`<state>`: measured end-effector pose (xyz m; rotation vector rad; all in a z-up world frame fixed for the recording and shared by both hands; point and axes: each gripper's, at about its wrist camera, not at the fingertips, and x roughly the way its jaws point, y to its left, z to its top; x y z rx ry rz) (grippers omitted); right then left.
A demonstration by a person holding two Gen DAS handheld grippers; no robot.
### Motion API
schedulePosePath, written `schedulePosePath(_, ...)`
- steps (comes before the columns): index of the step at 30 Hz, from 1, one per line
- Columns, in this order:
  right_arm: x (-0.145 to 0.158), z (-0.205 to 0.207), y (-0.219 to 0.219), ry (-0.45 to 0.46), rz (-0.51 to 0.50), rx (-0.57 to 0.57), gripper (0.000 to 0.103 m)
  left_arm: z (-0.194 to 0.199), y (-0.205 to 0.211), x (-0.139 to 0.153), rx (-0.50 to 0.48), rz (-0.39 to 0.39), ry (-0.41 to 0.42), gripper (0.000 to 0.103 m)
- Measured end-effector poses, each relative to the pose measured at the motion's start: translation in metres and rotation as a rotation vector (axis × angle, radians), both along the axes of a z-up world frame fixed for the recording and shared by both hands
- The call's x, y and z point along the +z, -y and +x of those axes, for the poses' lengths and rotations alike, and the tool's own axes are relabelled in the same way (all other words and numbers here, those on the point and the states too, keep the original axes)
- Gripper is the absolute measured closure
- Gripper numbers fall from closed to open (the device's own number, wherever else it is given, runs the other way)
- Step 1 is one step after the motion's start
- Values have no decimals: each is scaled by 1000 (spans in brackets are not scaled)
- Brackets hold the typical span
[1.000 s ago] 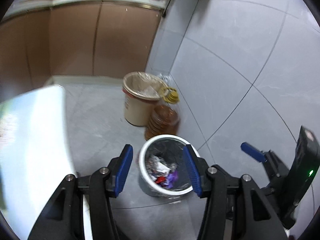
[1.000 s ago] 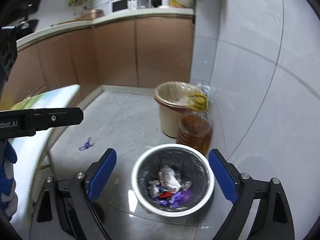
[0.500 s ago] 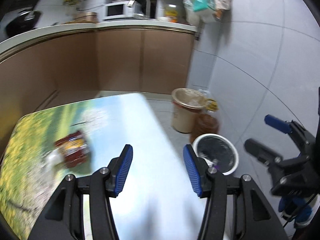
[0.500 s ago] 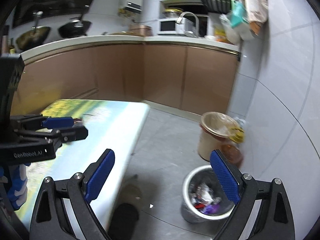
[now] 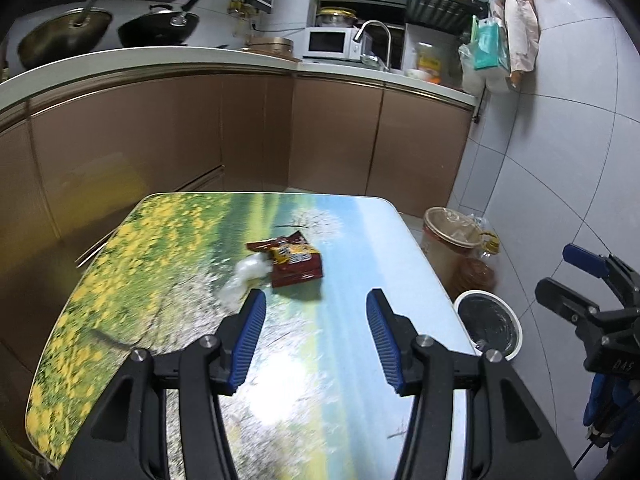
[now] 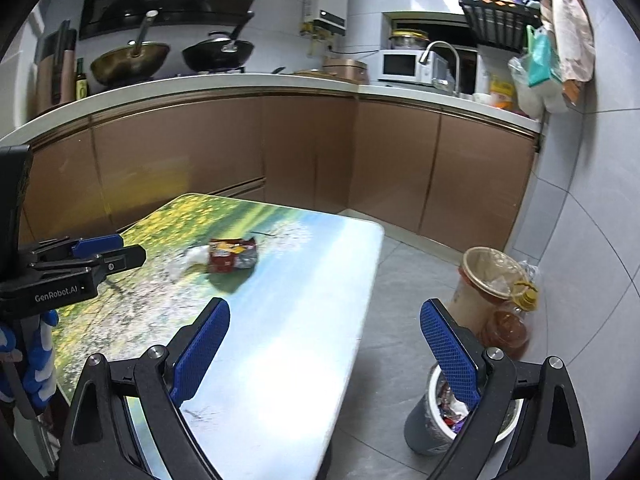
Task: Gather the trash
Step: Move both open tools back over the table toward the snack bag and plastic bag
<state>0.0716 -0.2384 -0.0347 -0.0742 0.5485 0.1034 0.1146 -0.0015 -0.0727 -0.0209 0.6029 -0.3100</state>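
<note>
A printed landscape of yellow flowers, green field and pale blue sky is shown on the worktop (image 5: 168,264). A red and yellow wrapper (image 5: 294,264) (beside crumpled white plastic (image 5: 246,276)) is seen mid-frame. Blue pads (image 5: 250,340) are carried on the black left tool (image 5: 314,340).

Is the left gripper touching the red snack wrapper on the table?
Apart. The left wrist view shows bare tabletop between the left gripper and the red snack wrapper.

Both empty grippers have swung up from the white-rimmed grey trash bin (image 6: 448,420) to the landscape-printed tabletop (image 5: 344,360), where a red crumpled snack wrapper (image 5: 294,264) now lies ahead of the left gripper (image 5: 314,336).
</note>
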Motion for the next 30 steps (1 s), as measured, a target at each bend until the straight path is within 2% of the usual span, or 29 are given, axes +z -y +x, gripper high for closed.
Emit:
schedulePosePath(7,0,-6,-25,-19,5,49,8,-21,-21,-1,39,2,33,53)
schedulePosePath(11,-6,-5,-36,-49,-12,64,8,-25,-32,-3,60,-1,43,47)
schedulePosePath(30,-17,27,-73,-147,-12,95,8,-9,-73,-23,106,-45,4,47)
